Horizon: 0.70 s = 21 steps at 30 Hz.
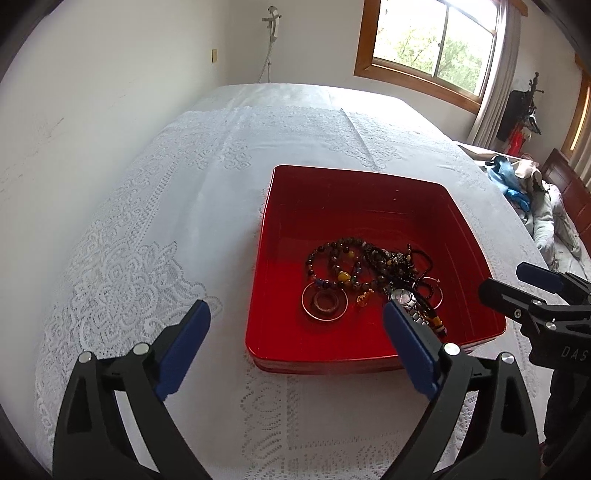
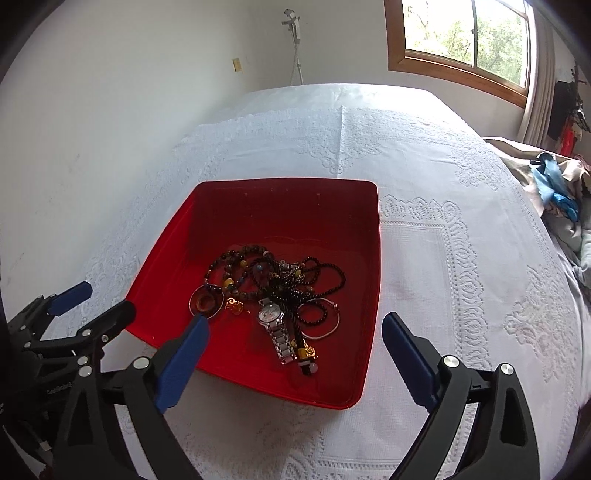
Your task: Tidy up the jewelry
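The jewelry [image 2: 273, 295] lies heaped, seemingly tangled, in the red tray [image 2: 255, 206] on the table. Left gripper [image 1: 295, 332] and right gripper [image 2: 295, 343] hover near, jaws apart, empty.

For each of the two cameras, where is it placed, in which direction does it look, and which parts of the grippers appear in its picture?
Left wrist: sits on the left gripper, looks forward and down at the red tray from its near-left; both own blue-padded fingers show, open, plus the right gripper at the right edge.
Right wrist: sits on the right gripper, faces the same tray from its near-right; own open fingers show, the left gripper at lower left.
Shared: tray, silver watch, beaded bracelets, lace tablecloth, window.
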Each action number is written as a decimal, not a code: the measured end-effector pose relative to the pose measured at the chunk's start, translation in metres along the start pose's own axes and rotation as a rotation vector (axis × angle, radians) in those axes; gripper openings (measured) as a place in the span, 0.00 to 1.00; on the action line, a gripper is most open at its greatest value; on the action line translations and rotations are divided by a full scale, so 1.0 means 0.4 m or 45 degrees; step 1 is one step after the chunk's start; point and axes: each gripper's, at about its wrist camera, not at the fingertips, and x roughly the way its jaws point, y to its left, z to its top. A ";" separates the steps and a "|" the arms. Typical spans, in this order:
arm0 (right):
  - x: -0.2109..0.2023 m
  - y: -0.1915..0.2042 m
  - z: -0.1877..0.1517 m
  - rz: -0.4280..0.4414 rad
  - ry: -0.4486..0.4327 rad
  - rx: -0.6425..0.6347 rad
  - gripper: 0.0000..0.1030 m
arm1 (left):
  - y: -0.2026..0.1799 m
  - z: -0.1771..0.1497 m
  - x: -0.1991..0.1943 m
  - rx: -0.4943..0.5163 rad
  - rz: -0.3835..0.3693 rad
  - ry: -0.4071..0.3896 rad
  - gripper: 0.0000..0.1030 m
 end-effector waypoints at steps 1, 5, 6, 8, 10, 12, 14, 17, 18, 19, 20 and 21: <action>-0.001 0.000 -0.006 -0.001 0.011 0.001 0.93 | 0.000 -0.001 -0.003 0.002 0.004 0.001 0.92; 0.016 -0.001 -0.020 0.011 0.060 0.016 0.93 | 0.000 -0.009 -0.012 0.004 0.001 0.009 0.92; 0.018 -0.001 -0.022 0.011 0.066 0.017 0.93 | 0.000 -0.009 -0.013 0.005 -0.002 0.014 0.92; 0.019 -0.003 -0.031 0.002 0.076 0.023 0.93 | -0.002 -0.015 -0.014 0.010 -0.004 0.030 0.93; 0.019 -0.007 -0.039 0.009 0.080 0.029 0.93 | -0.003 -0.020 -0.009 0.018 -0.015 0.058 0.93; 0.019 -0.010 -0.047 0.017 0.087 0.036 0.93 | -0.003 -0.025 -0.004 0.015 -0.038 0.077 0.93; 0.019 -0.011 -0.054 0.018 0.089 0.039 0.93 | -0.002 -0.027 0.008 0.013 -0.050 0.106 0.93; 0.026 -0.013 -0.058 0.018 0.105 0.044 0.93 | -0.004 -0.029 0.030 0.013 -0.059 0.148 0.93; 0.029 -0.015 -0.059 0.020 0.110 0.049 0.93 | -0.004 -0.030 0.037 0.010 -0.060 0.158 0.93; 0.032 -0.016 -0.059 0.021 0.114 0.053 0.93 | -0.004 -0.031 0.041 0.010 -0.057 0.164 0.93; 0.035 -0.018 -0.060 0.020 0.121 0.058 0.93 | -0.005 -0.031 0.043 0.011 -0.055 0.167 0.93; 0.037 -0.019 -0.060 0.019 0.126 0.060 0.93 | -0.006 -0.032 0.046 0.013 -0.052 0.171 0.93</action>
